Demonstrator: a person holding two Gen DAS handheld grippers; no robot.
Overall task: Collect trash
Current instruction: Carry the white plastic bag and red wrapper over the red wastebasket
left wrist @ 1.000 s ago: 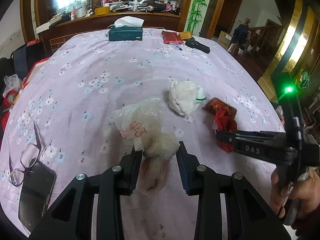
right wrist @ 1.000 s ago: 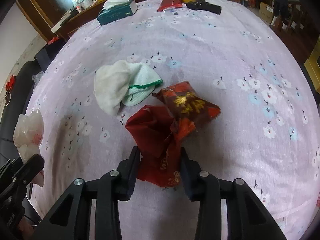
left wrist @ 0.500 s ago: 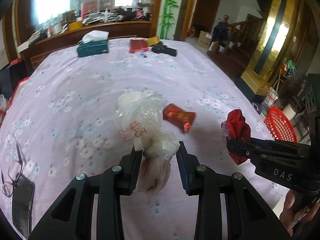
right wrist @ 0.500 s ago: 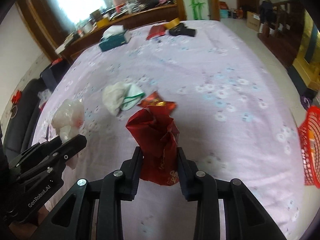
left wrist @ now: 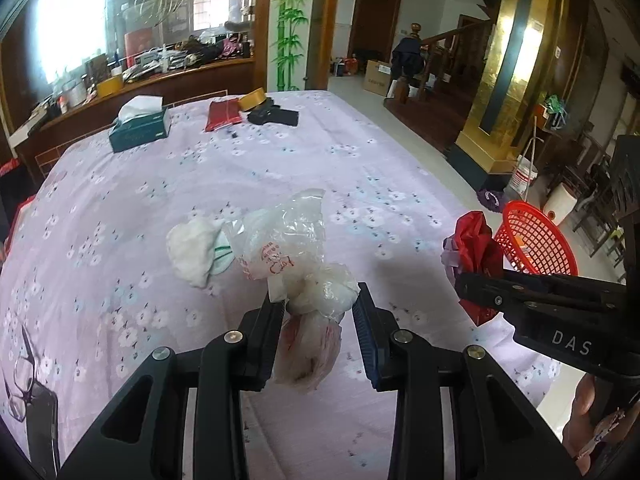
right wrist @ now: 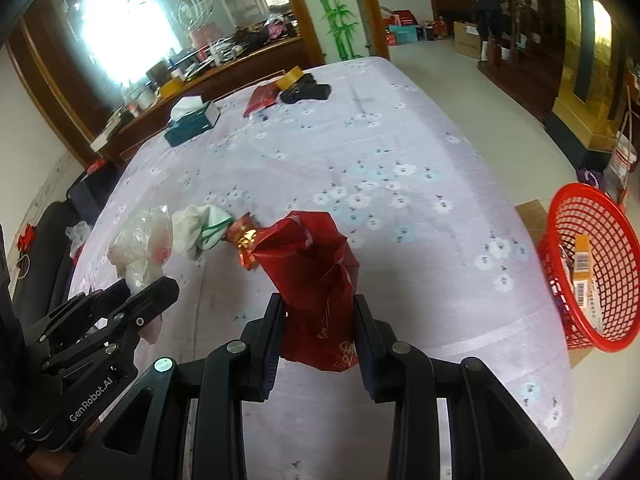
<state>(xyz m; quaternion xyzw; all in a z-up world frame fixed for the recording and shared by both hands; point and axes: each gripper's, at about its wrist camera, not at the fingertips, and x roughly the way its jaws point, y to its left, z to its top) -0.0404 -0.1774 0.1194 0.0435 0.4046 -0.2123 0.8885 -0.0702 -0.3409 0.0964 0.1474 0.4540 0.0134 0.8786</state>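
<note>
Trash is half gathered. Left wrist view: the left gripper (left wrist: 320,308) is clamped on a crumpled clear plastic bag (left wrist: 296,256), lifted above the table (left wrist: 120,184); a white wad (left wrist: 196,250) lies on the cloth.

Right wrist view: the right gripper (right wrist: 318,312) pinches a red bag (right wrist: 316,276), also lifted. The red basket (right wrist: 592,264) beside the table already holds some packaging. The white wad and 1 red-gold wrapper (right wrist: 242,240) remain uncollected.

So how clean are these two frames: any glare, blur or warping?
Left wrist view: the window blows out white and fisheye bends the table; foreground sharp. Right wrist view: same window glare with haze, and the red basket slightly soft.
</note>
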